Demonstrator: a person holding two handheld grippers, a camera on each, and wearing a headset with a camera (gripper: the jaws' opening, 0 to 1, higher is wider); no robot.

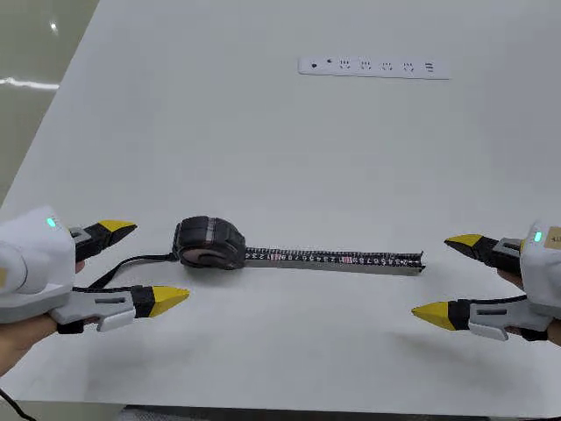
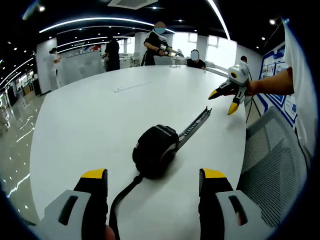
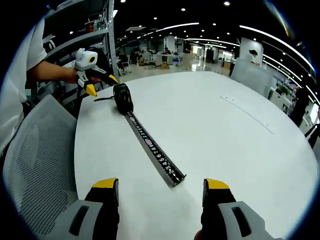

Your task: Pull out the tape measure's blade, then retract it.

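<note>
A black tape measure [image 1: 209, 243] lies on the white table [image 1: 280, 158], its blade [image 1: 333, 259] pulled out flat to the right, ending in a hook [image 1: 422, 260]. Its black wrist strap [image 1: 123, 268] trails left. My left gripper [image 1: 145, 263] is open just left of the case, jaws either side of the strap, touching nothing. In the left gripper view the case [image 2: 156, 150] sits just ahead of the yellow-tipped fingers [image 2: 94, 176]. My right gripper [image 1: 451, 276] is open a short way right of the blade's hook. The right gripper view shows the blade end [image 3: 176, 178] just ahead of the jaws.
A white power strip [image 1: 373, 67] lies flat at the table's far side. A grey mesh chair [image 3: 40, 160] stands at the near table edge. Several people stand beyond the table's far end in the left gripper view.
</note>
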